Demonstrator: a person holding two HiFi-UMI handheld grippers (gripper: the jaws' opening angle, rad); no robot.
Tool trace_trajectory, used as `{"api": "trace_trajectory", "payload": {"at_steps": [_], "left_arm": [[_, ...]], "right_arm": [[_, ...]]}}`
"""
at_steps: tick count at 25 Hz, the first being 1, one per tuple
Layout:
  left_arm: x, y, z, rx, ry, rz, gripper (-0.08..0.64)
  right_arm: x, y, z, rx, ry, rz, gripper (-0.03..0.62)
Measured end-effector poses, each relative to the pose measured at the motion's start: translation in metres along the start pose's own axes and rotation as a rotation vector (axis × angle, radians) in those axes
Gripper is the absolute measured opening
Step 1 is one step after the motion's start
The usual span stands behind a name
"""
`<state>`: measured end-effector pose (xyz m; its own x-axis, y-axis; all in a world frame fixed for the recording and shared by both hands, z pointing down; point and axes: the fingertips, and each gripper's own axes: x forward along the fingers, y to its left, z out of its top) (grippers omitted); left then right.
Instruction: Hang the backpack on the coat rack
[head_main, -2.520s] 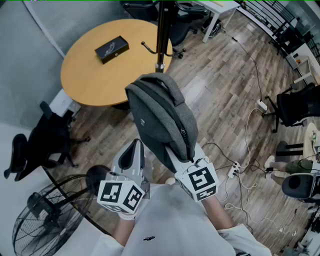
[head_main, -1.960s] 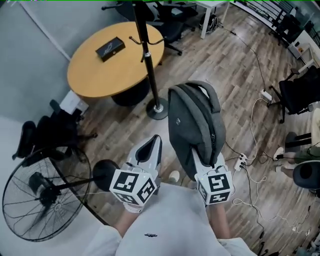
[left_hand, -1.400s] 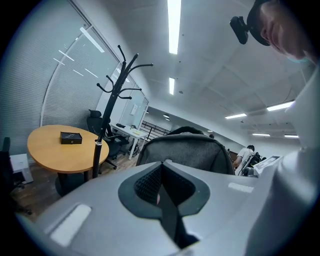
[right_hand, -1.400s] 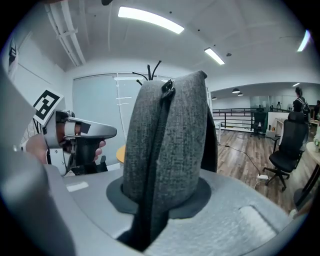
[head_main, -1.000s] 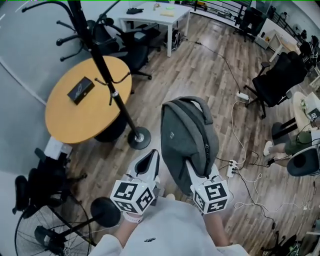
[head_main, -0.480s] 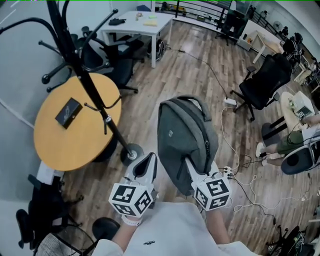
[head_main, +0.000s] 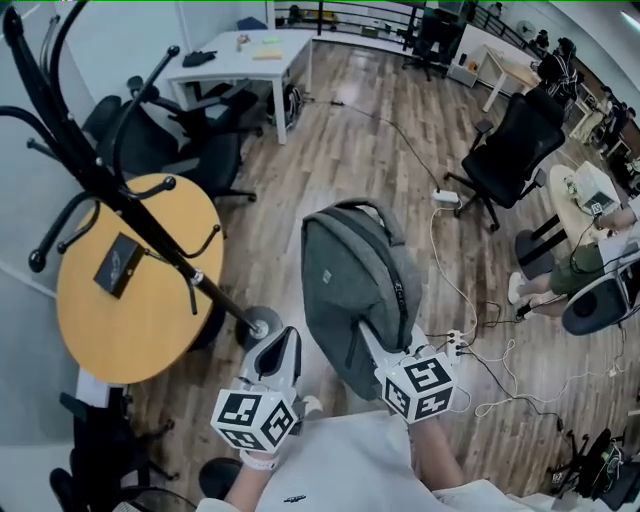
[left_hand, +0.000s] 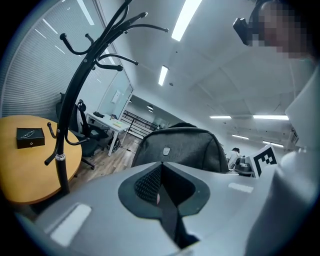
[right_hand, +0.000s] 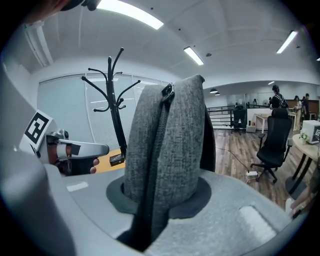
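The grey backpack stands upright above the wooden floor, its lower edge clamped by my right gripper. In the right gripper view the jaws press on the backpack's zippered fabric. My left gripper hangs just left of the bag, shut and empty; its pads meet in the left gripper view. The black coat rack rises at the left, with its base close to the left gripper and its hooks curving overhead. The backpack hangs apart from the rack.
A round wooden table with a black box stands behind the rack. Black office chairs and a white desk lie farther off. Cables and a power strip trail on the floor at right, near a seated person.
Both grippers and the backpack have travelled together across the room. The coat rack has swung to the left of the view, and its hooks now reach up close. The grip is unchanged.
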<state>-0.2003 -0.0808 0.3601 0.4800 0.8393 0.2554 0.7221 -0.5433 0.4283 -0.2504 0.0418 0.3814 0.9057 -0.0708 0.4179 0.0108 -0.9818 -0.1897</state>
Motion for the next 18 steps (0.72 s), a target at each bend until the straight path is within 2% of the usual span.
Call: {"api": "trace_trajectory", "payload": {"at_steps": [7, 12, 18], "left_arm": [[0.049, 0.001, 0.011, 0.002, 0.0, 0.054, 0.014], [0.102, -0.018, 0.031, 0.038, -0.04, 0.07, 0.014], [0.153, -0.045, 0.048, 0.067, -0.086, 0.143, 0.014]], "right_arm": [[0.024, -0.047, 0.019, 0.011, 0.0, 0.035, 0.092], [0.042, -0.096, 0.04, -0.011, -0.021, 0.069, 0.092], [0.056, -0.154, 0.069, -0.049, -0.054, 0.137, 0.092]]}}
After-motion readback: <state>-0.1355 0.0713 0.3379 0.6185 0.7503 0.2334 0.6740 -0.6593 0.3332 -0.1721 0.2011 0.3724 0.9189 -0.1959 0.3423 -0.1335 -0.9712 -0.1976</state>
